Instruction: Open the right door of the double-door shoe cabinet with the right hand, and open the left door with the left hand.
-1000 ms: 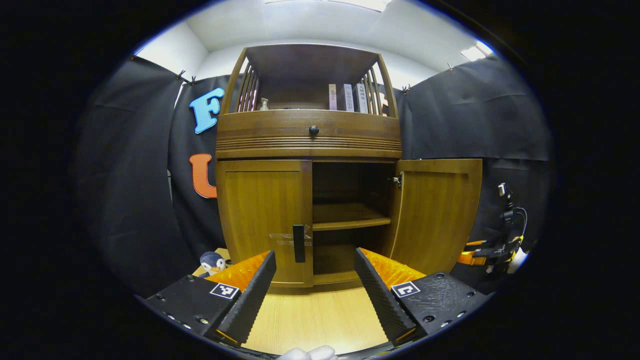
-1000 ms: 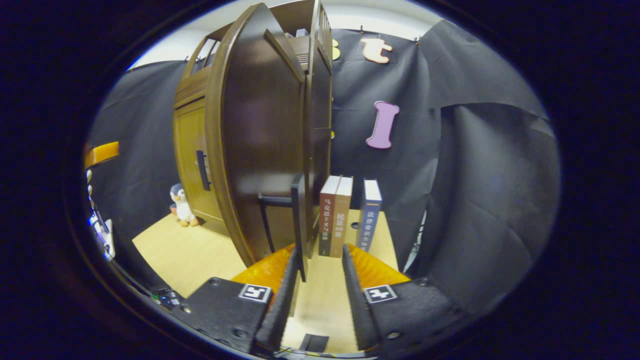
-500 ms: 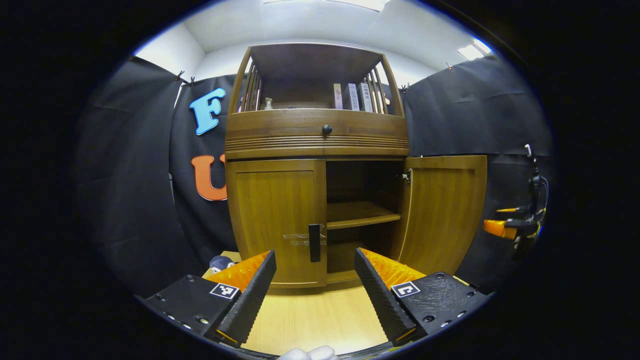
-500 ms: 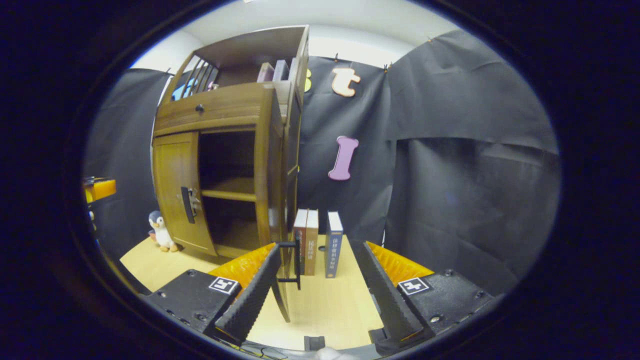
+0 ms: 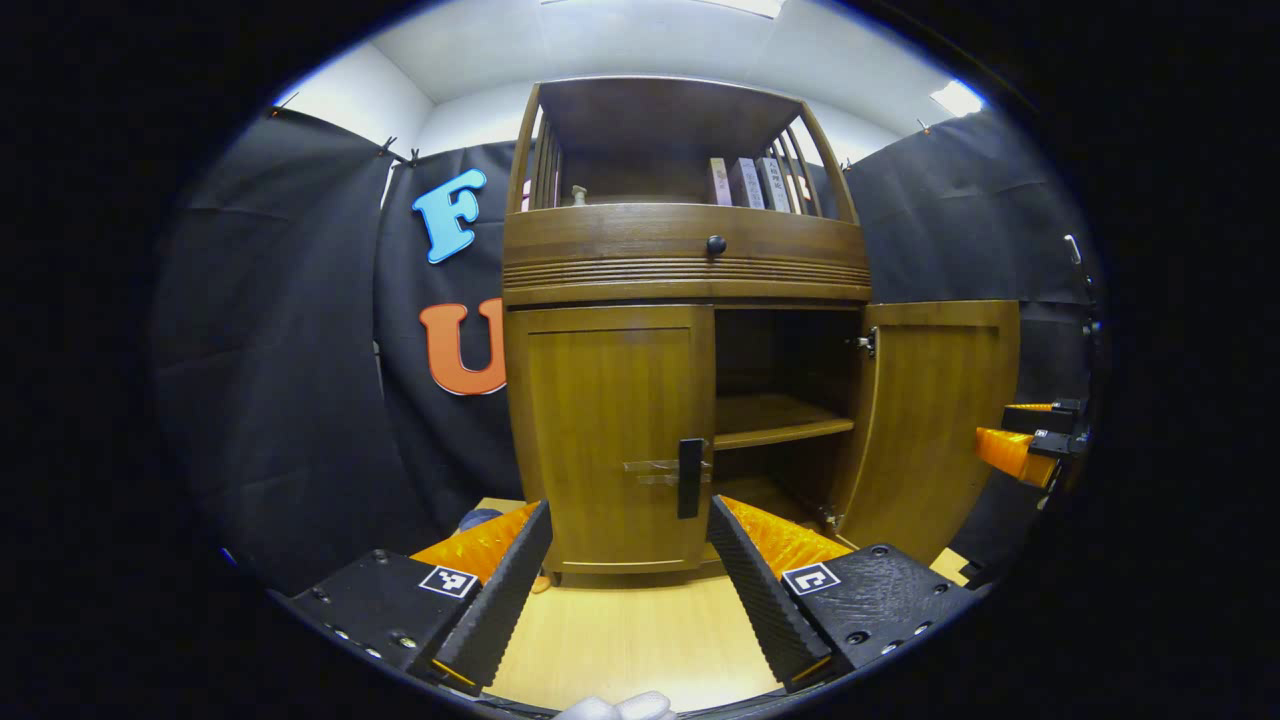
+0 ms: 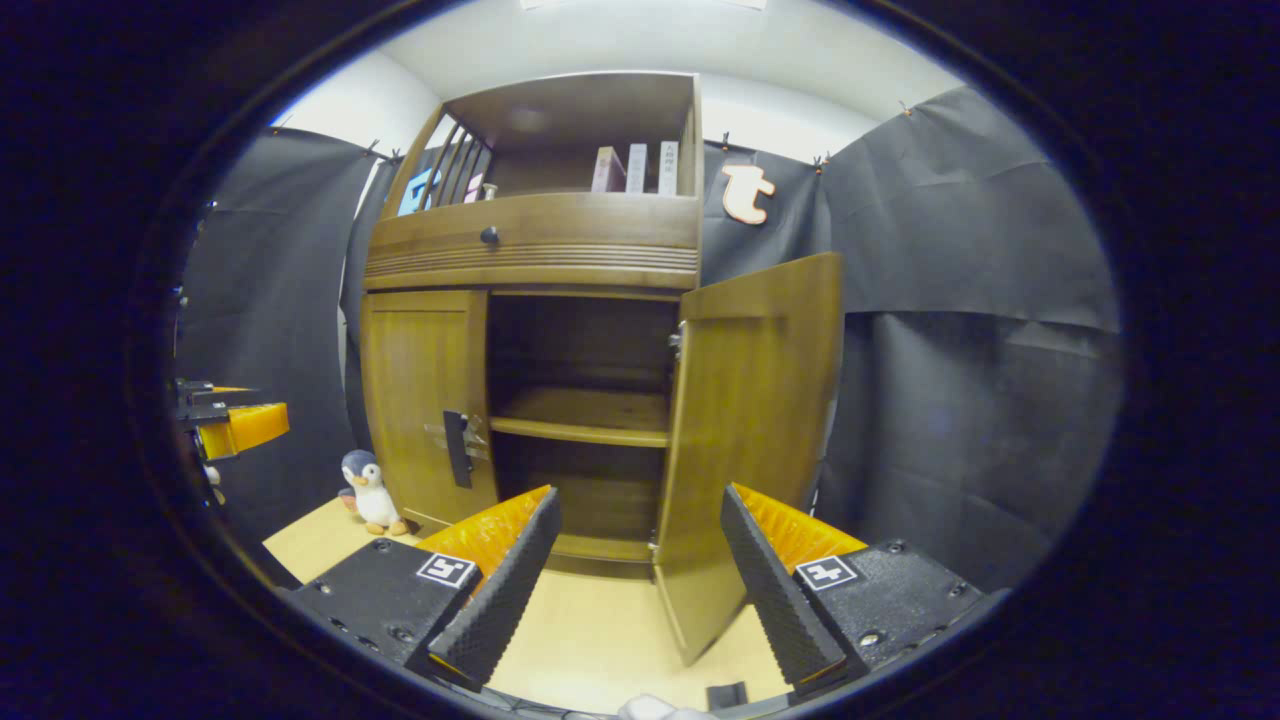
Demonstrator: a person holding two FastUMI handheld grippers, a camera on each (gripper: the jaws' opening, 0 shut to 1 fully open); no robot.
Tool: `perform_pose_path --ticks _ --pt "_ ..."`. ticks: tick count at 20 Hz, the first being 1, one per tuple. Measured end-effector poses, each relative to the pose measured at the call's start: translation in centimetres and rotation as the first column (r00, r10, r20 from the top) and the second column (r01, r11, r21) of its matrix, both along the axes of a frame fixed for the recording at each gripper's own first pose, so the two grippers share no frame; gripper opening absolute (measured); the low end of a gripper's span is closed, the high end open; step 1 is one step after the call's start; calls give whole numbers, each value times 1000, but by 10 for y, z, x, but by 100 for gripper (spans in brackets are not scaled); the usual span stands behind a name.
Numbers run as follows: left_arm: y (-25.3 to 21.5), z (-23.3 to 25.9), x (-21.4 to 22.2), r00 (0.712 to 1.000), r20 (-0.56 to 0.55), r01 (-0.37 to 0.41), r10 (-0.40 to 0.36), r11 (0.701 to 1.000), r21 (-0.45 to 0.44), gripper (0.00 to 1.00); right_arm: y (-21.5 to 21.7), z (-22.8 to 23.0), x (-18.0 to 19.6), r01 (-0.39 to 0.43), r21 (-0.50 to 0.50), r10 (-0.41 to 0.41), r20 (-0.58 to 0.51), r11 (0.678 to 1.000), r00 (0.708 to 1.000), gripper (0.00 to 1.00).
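Facing the shoe cabinet (image 5: 685,270), left gripper (image 5: 630,570) fingers apart, right gripper (image 6: 640,560) likewise

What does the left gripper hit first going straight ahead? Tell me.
Probably the shut left door, near its black handle. The left gripper is open and points at that door; the gap is hard to judge.
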State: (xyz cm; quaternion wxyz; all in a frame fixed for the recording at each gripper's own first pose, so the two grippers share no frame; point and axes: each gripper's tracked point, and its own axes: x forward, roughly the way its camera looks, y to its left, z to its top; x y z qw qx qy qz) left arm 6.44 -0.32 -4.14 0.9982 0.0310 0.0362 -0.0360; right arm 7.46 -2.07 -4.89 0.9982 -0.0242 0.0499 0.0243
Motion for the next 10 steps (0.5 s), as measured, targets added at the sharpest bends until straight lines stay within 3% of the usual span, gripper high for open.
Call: perform_pose_path --ticks 5,10 --pt "11 -20 15 999 -11 -35 35 999 5 95 38 -34 19 -17 42 20 -66 999 998 100" --pt "-3 -39 46 1000 -19 -21 21 999 -37 95 32 -25 28 9 36 -6 -69 999 998 100"
